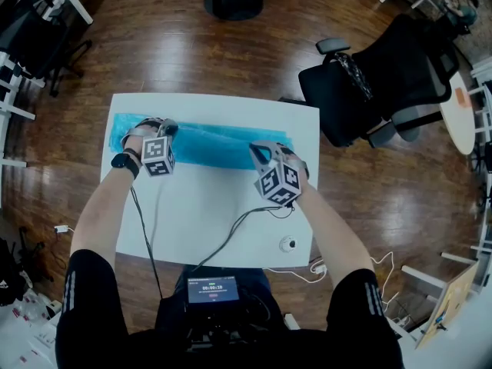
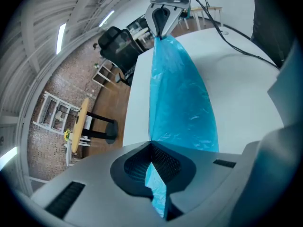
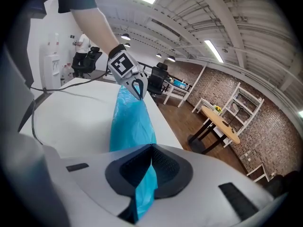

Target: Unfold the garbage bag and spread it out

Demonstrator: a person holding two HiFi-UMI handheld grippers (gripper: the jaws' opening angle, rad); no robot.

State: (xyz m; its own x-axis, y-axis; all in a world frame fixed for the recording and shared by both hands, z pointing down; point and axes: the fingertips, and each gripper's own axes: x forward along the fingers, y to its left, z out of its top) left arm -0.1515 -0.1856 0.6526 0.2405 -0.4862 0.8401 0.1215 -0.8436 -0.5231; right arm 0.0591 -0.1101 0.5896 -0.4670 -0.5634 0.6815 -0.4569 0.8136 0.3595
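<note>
Currently my left gripper (image 1: 144, 128) and right gripper (image 1: 262, 149) each pinch the bag (image 1: 207, 140), seemingly taut between them, at centre frame.

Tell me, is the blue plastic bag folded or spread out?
Folded: the thin blue plastic garbage bag is a long narrow strip over the white table, ends pinched in the left gripper and right gripper.

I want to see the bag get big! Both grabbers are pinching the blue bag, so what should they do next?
Probably lift both a little, so the folds can fall open. The left gripper and right gripper are each shut on the garbage bag, which runs between them as a narrow folded strip near the far edge of the table.
</note>
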